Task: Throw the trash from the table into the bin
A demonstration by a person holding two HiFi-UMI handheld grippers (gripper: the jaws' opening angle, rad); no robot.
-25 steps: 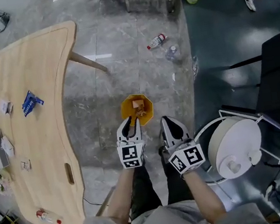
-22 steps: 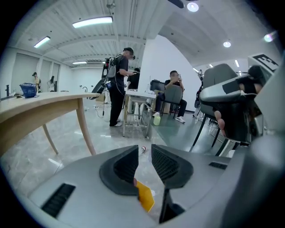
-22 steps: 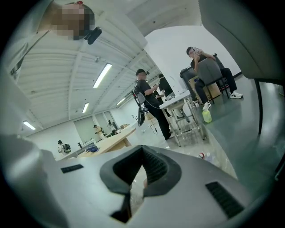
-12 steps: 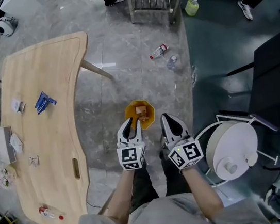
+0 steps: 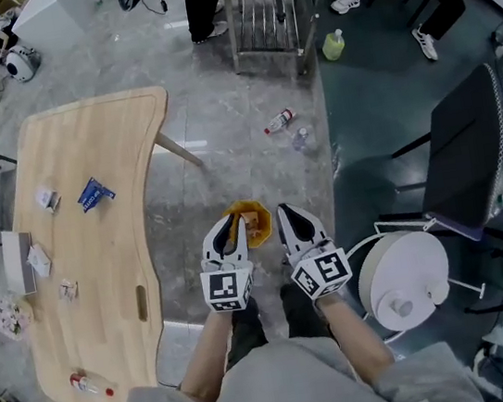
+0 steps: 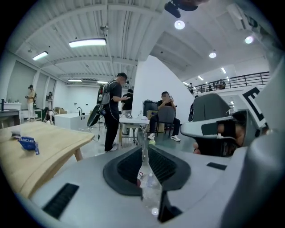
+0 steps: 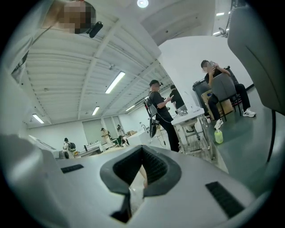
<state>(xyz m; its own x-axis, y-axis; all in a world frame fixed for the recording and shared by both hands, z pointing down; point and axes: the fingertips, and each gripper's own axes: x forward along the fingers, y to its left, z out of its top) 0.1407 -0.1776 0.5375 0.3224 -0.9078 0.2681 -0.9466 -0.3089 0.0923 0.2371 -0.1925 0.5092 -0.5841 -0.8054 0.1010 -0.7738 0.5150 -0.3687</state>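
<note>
Beneath the tools, bin: the orange bin [image 5: 257, 223] stands on the grey floor [image 5: 224, 143] at 12 o'clock from the person's knees. A tan scrap [image 5: 251, 220] lies inside it.
Left tool: the left gripper [image 5: 230, 229] hangs over the bin's 9 o'clock rim and points toward 12 o'clock, hiding part of the bin. Its jaws have just been closing and stand almost together. A thin slit is left between the pads, with nothing in it but the floor beyond.
Right tool: the right gripper [image 5: 294, 221] is just beside the bin at its 3 o'clock side, level with the left one and also pointing toward 12 o'clock. Its jaws meet at the tips and grip nothing.
Trash left on the table: the wooden table [image 5: 92, 135] lies at 9 o'clock from the grippers, well apart from the bin. A blue wrapper [image 5: 94, 194] and a white packet [image 5: 46, 198] lie near its far end. Another white packet [image 5: 39, 260] and a small crumpled piece [image 5: 68, 289] lie midway along. A small bottle [image 5: 87, 386] lies at the near end, about 7 o'clock.
Floor beyond the bin: two bottles [image 5: 279, 122] lie between 12 and 1 o'clock. A green bottle [image 5: 333, 44] stands farther off beside a metal rack [image 5: 268, 10].
At 4 o'clock: a white round unit [image 5: 401, 274] sits in a wire frame, near the right gripper.
</note>
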